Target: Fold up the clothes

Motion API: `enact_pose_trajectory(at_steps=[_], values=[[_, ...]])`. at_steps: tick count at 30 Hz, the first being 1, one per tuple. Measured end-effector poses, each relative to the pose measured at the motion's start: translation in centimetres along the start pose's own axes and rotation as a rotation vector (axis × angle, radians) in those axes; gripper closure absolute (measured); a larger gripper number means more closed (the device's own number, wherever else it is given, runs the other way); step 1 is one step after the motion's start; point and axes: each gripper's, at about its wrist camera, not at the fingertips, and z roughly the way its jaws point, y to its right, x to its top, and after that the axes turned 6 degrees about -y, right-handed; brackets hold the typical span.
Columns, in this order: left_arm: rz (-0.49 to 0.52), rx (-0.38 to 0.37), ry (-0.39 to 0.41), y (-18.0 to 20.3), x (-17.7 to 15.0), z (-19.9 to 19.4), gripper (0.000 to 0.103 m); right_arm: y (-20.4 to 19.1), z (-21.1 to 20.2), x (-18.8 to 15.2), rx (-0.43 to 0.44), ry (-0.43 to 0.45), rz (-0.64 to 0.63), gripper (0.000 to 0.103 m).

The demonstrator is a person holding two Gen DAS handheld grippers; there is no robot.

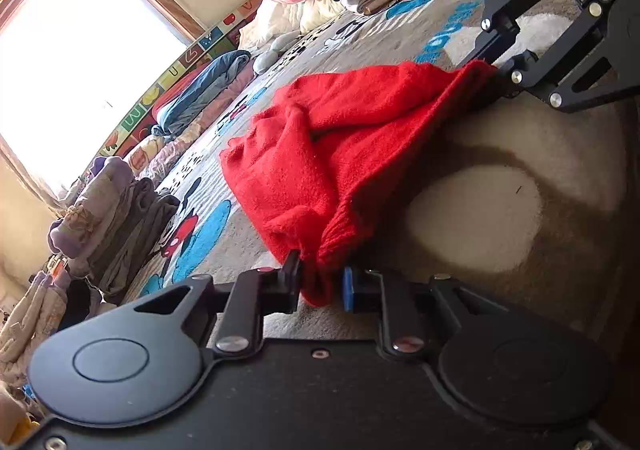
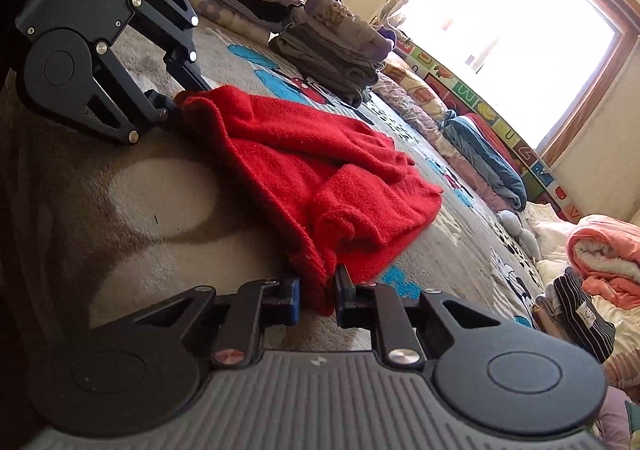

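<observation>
On the bed's patterned cover (image 1: 400, 30), a fuzzy red sweater (image 1: 328, 154) is spread, rumpled and partly doubled over. One near corner is pinched by the left tongs (image 1: 320, 282), the other by the right tongs (image 2: 317, 296).

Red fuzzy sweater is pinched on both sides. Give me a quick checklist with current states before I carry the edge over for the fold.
1. Left claw shut on the red fuzzy knit sweater: ok.
2. Right claw shut on the sweater's other corner: ok.
3. Held edge taut between claws: ok.
4. Sweater body flat: not ok, sleeve bunched on top.
5. Patterned cartoon blanket beyond the sweater free for landing: ok.
6. How many layers each claw holds: cannot tell.
</observation>
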Motion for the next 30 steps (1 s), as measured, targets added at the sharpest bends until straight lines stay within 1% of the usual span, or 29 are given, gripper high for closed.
enact_pose_trajectory(at_steps=[6,11,13,17,19,21,23,25,28,30], values=[[0.051,-0.016,0.001,0.2,-0.3,-2.3,0.086,-0.4,-1.8,-0.1,0.021,0.021,-0.001,0.086],[0.090,-0.074,0.030,0.3,-0.7,-5.9,0.086,-0.5,-5.6,-0.3,0.039,0.059,-0.002,0.086],[0.080,-0.093,0.049,-0.2,-0.5,-7.1,0.086,-0.2,-7.2,-0.4,0.040,0.080,0.008,0.086],[-0.045,-0.135,0.109,-3.2,1.0,-8.9,0.086,0.8,-9.8,-0.2,0.026,0.135,0.073,0.086],[-0.120,-0.150,0.137,-5.1,1.9,-9.0,0.086,2.1,-10.3,0.1,0.026,0.170,0.135,0.086],[-0.218,-0.186,0.156,-7.4,3.0,-8.6,0.086,3.5,-10.6,0.4,0.028,0.206,0.200,0.086],[-0.308,-0.218,0.181,-9.5,4.2,-7.7,0.086,5.3,-10.4,0.7,0.041,0.243,0.282,0.086],[-0.388,-0.264,0.188,-11.1,5.3,-6.3,0.086,7.2,-9.8,1.1,0.058,0.275,0.367,0.086],[-0.514,-0.329,0.189,-13.3,6.3,-3.6,0.086,10.6,-7.8,1.2,0.090,0.308,0.513,0.086],[-0.599,-0.379,0.183,-14.6,6.7,-1.3,0.086,12.8,-5.9,0.9,0.133,0.323,0.612,0.086]])
